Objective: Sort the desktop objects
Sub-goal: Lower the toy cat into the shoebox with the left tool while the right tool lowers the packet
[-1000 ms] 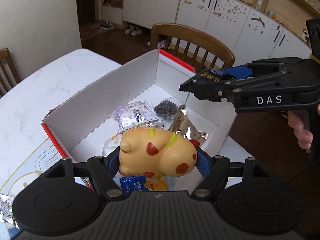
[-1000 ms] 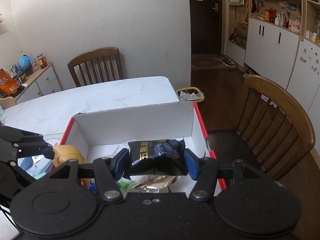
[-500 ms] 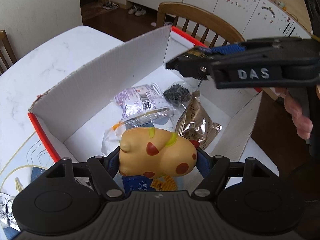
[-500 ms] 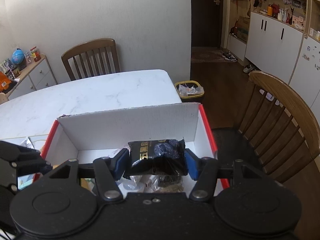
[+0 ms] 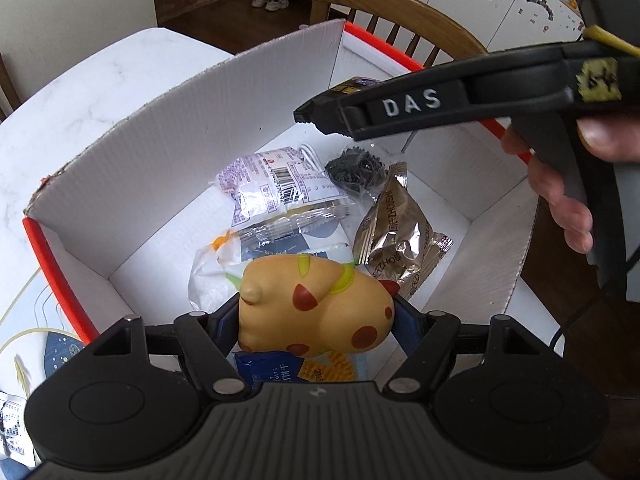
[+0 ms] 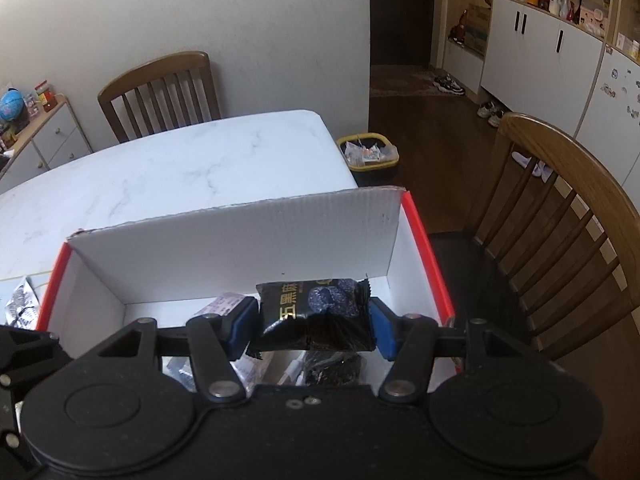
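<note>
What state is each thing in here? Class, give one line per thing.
Box: open, holding packets.
Toy: gripped by left gripper, over the box.
Black packet: sealed, gripped by right gripper, over the box.
Purple packet: lying in the box.
Foil packet: crumpled, lying in the box.
Bin: holding rubbish.

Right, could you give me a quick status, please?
Left gripper shut on toy, right gripper on black packet. Both over box. Nothing blocking.
</note>
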`<state>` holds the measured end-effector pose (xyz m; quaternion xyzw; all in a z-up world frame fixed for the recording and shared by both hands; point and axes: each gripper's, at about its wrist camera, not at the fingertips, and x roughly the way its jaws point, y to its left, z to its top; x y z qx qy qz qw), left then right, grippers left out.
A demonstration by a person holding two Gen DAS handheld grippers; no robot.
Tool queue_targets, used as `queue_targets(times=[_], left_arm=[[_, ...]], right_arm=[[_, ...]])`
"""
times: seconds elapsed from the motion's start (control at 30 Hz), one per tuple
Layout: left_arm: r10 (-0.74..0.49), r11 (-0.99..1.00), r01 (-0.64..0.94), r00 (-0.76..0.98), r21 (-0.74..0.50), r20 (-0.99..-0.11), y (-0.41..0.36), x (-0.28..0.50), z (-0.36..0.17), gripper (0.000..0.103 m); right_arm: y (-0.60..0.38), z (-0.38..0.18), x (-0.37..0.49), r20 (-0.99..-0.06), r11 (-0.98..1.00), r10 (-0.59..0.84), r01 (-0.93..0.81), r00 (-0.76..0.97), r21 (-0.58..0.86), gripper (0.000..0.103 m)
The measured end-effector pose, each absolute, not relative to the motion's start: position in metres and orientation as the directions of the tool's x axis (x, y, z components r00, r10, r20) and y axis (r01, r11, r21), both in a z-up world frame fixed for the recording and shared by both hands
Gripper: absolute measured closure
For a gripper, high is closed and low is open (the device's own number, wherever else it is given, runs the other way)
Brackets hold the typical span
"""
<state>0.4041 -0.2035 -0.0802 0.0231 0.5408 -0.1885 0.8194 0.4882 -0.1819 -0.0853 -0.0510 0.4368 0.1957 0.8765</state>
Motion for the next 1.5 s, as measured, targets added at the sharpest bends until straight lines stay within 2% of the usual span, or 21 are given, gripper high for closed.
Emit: queue_targets(times=[0.83, 1.27, 1.5], left_arm=[[-0.302, 0.922, 0.334, 0.297, -0.198, -0.906, -0.201, 0.415, -0.098, 0.029], [-0.318, 0.919, 0.339, 0.333, -0.202, -0.888, -0.198, 0.408, -0.087, 0.022], [-0.317, 0.924, 0.327, 0.372, -0.197, -0.872, -0.196, 0.406, -0.076, 0.022]], right_arm=[[-0.170, -0.110, 0.506, -0.838, 0.922, 0.282, -0.372, 0.467, 0.103, 0.043], [-0.172, -0.102, 0.500, -0.826, 0.921, 0.299, -0.371, 0.478, 0.118, 0.031], [-0.174, -0.093, 0.493, -0.816, 0.920, 0.309, -0.370, 0.489, 0.127, 0.030]])
